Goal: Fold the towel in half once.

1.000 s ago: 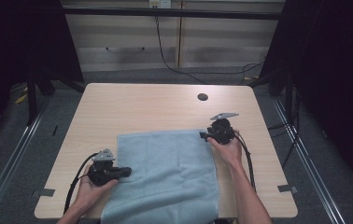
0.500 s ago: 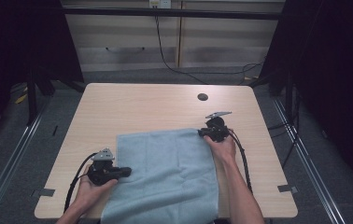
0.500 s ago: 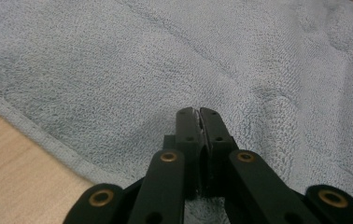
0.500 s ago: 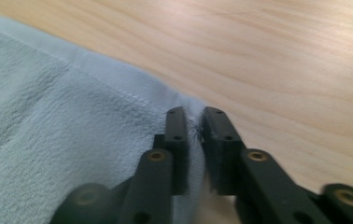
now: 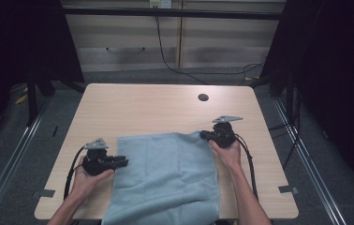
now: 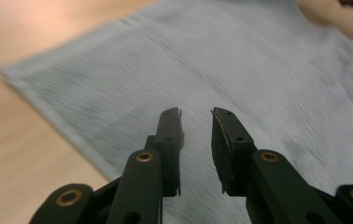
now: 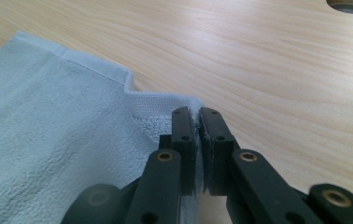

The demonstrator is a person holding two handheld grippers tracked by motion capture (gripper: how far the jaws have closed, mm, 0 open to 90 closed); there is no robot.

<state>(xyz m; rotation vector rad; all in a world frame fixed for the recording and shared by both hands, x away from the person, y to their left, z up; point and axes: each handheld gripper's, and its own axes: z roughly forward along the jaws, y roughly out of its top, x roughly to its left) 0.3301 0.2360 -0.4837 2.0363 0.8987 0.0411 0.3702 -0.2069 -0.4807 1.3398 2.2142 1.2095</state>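
**Right corner pinched, left jaws parted over the towel**

From the high view, a light blue towel (image 5: 165,180) lies flat on the near half of the wooden table (image 5: 156,108), its near edge hanging over the table's near side. The right gripper (image 5: 205,135) sits at the towel's far right corner, held from behind by the person's right hand (image 5: 225,152). The left gripper (image 5: 124,161) lies low at the towel's left edge, pointing right toward the cloth, cradled in the left hand (image 5: 87,177). A round cable hole (image 5: 203,97) sits well apart, toward the far right of the table.

In the left gripper view, the two black jaws stand apart with a clear gap and nothing between them, hovering over the towel (image 6: 174,70) just inside its left edge. The picture is blurred. The placement suggests the person is lining up a grip on this side.

In the right gripper view, the jaws are clenched on the towel's hemmed corner (image 7: 191,105), and the cloth puckers up into a small ridge beside them. Holding this corner likely anchors it, so that once the left side is gripped the towel can be lifted or folded evenly.
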